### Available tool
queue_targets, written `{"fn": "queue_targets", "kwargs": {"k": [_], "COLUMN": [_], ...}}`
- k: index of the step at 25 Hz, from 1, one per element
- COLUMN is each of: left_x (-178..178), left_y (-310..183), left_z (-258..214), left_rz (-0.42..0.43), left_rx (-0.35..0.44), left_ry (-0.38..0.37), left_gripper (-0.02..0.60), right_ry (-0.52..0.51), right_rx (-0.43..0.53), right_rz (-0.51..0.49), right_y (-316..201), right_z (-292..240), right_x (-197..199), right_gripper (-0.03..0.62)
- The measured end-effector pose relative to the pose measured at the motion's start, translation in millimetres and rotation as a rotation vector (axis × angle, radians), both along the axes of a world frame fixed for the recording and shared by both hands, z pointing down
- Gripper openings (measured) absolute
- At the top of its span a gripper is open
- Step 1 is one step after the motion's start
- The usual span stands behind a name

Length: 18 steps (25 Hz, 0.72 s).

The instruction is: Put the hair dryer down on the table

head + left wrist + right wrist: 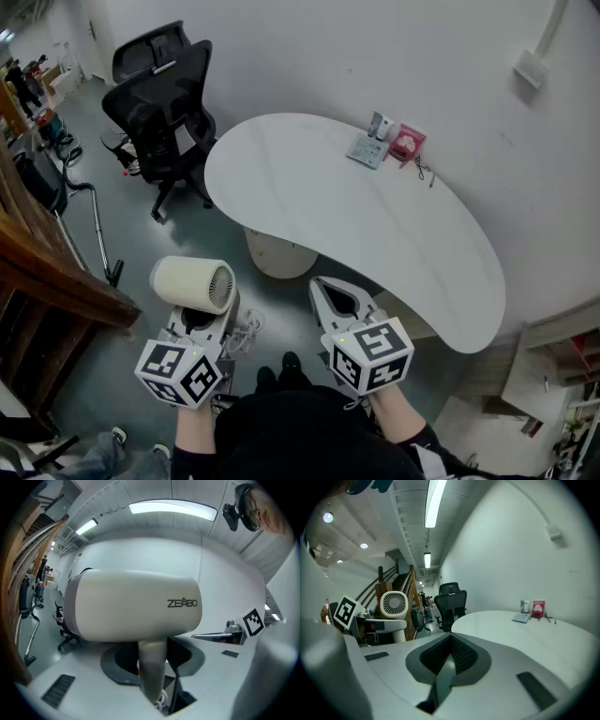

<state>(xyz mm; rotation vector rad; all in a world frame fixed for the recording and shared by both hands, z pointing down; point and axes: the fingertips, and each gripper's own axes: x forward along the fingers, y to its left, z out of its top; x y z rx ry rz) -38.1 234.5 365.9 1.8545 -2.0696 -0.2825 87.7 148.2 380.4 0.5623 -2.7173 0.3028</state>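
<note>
Left gripper (pixel 200 317): jaws stand wide and press on the handle of the hair dryer (pixel 192 284). The barrel sits above the jaws, grille facing 3 o'clock. The dryer is held over the floor, off the table (pixel 375 225).

Right gripper (pixel 326 289): jaws together, nothing between them, just beside the table's near edge.

Recommendation: carry the dryer toward 1 o'clock until the whole barrel is over bare tabletop. Lower it until it rests on the top, then part the jaws. A release near the rim risks a roll-off.

Clearances: the near edge curves, and the broad middle of the table is bare. Small items (pixel 384 141) lie at the far edge by the wall. The office chair (pixel 164 103) is at 12 o'clock, the wooden rail (pixel 37 272) at 9 o'clock, both well apart from the path.
</note>
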Motion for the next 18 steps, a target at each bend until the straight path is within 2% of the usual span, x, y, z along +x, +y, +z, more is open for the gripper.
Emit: {"fn": "queue_targets", "kwargs": {"k": [10, 18], "left_x": [-6, -19], "left_y": [-9, -18], "left_z": [0, 11], "left_rz": [-0.014, -0.05], "left_rx": [-0.015, -0.035], "left_ry": [-0.008, 0.017], "left_gripper": [0.158, 0.158], "right_ry": [0.009, 0.02], "right_rx": [-0.016, -0.031], "right_rz": [-0.001, 0.015], "right_y": [-12, -35], "right_z": [4, 13], "right_x": [-3, -5], "right_gripper": [0.002, 0.002]}}
